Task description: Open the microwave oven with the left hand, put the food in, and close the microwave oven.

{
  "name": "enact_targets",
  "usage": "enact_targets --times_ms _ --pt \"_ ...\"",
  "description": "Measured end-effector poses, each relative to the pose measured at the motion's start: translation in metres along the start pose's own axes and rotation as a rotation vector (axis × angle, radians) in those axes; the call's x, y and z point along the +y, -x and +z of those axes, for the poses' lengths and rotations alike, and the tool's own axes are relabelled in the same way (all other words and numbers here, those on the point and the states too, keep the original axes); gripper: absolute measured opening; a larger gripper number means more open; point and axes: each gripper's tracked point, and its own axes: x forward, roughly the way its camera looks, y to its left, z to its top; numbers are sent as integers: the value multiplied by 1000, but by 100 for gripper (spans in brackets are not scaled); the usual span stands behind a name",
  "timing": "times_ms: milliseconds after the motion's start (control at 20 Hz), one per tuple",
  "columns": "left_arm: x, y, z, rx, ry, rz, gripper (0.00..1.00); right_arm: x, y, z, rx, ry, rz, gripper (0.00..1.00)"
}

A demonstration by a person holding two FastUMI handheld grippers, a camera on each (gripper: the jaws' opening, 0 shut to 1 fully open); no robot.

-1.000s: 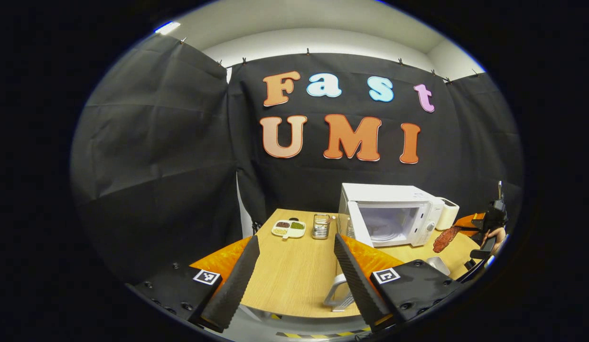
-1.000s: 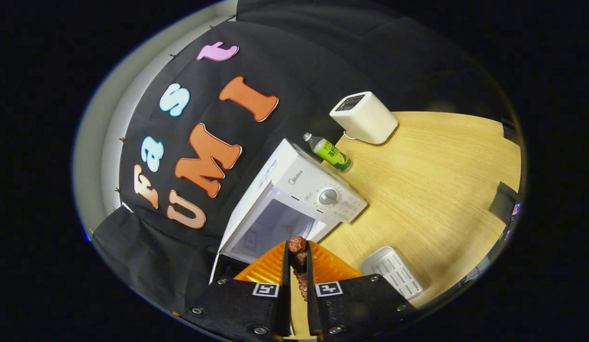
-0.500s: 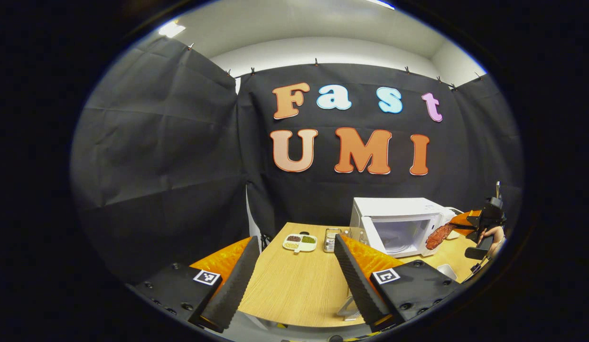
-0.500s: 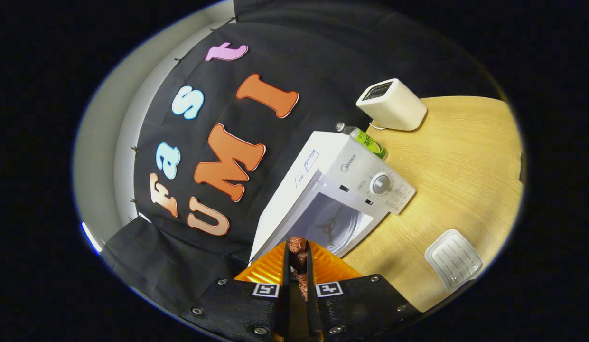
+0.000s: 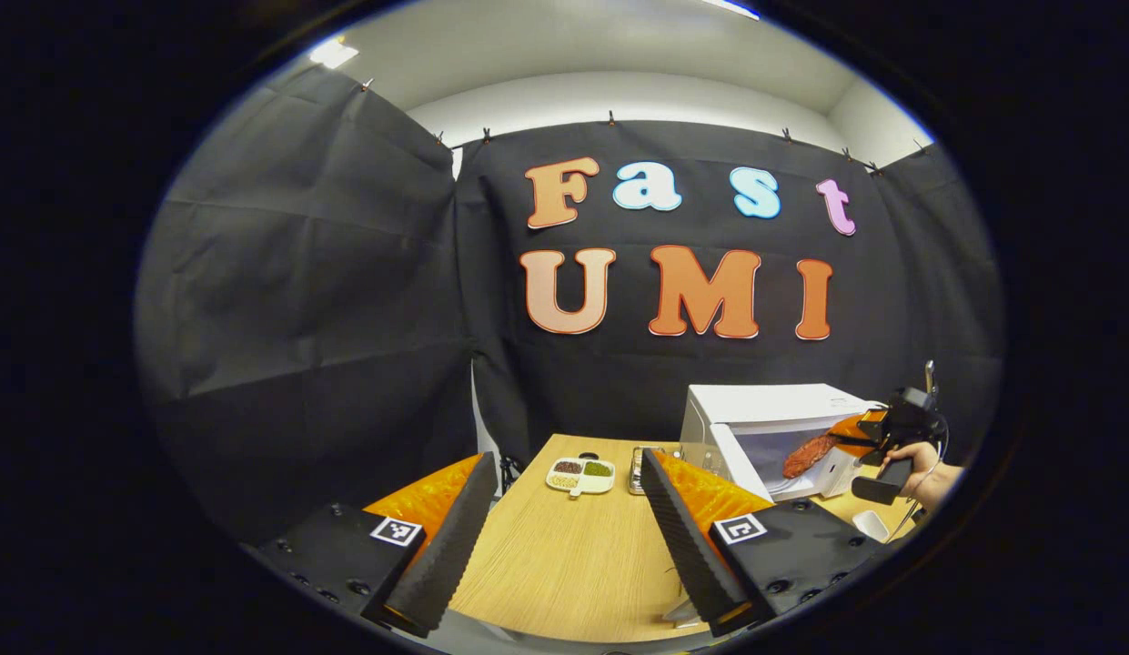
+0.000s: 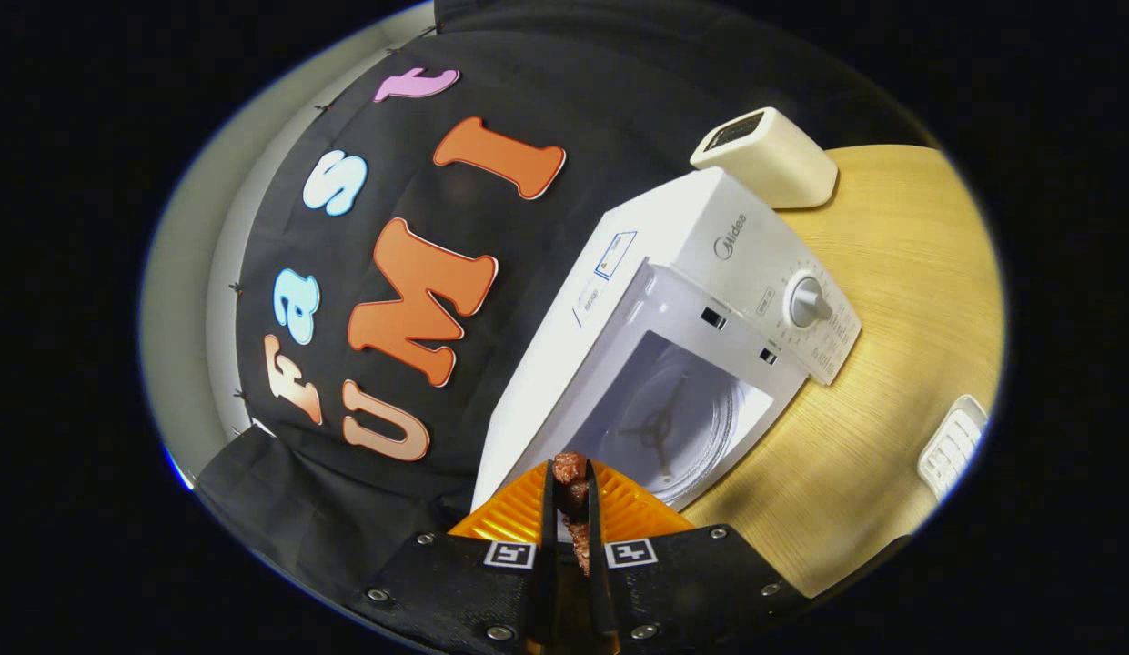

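Pale wood table: spans the lower middle of the left gripper view and the right side of the right gripper view.
White microwave oven: centre-right of the right gripper view, door swung open, cavity facing the camera; glass turntable inside, nothing resting on it. In the left gripper view it stands at lower right against the black cloth.
Cream toaster: upper right of the right gripper view, just behind the oven.
White ribbed tray: right edge of the right gripper view, on the table, apart from the oven.
Divided white dish: lower centre of the left gripper view, compartments holding dark, green and pale contents; a small metal rack sits just beside it.
Left gripper: bottom of its own view, fingers spread wide, holding nothing.
Right gripper: fingers pinching the reddish-brown food. In the left gripper view a hand holds it at the oven's opening, food at the cavity mouth.
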Motion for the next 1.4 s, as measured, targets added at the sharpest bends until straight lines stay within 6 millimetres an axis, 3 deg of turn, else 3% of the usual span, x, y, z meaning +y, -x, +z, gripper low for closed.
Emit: enact_targets --times_ms 550,700,900,1050,1250,1300,1400 --pt "-11 -69 -38 112 -37 -43 98 -35 -96 -31 -39 -33 -115 14" --pt "-18 -84 -48 138 -19 -53 100 -47 -117 -29 -68 -37 -140 13" --pt "-16 -95 -52 155 -31 -48 100 -58 -134 -35 -72 -9 -169 14" --pt "-15 -99 -53 154 -32 -45 97 -66 -132 -30 -91 29 -218 15" --pt "-16 -98 -59 164 -16 -51 98 -81 -127 -23 -92 116 -302 30" --pt "-17 -98 -61 167 -13 -54 97 -85 -122 -21 -93 141 -313 47" --pt "-15 -95 -63 169 -10 -53 98 -89 -120 -15 -103 193 -320 69"
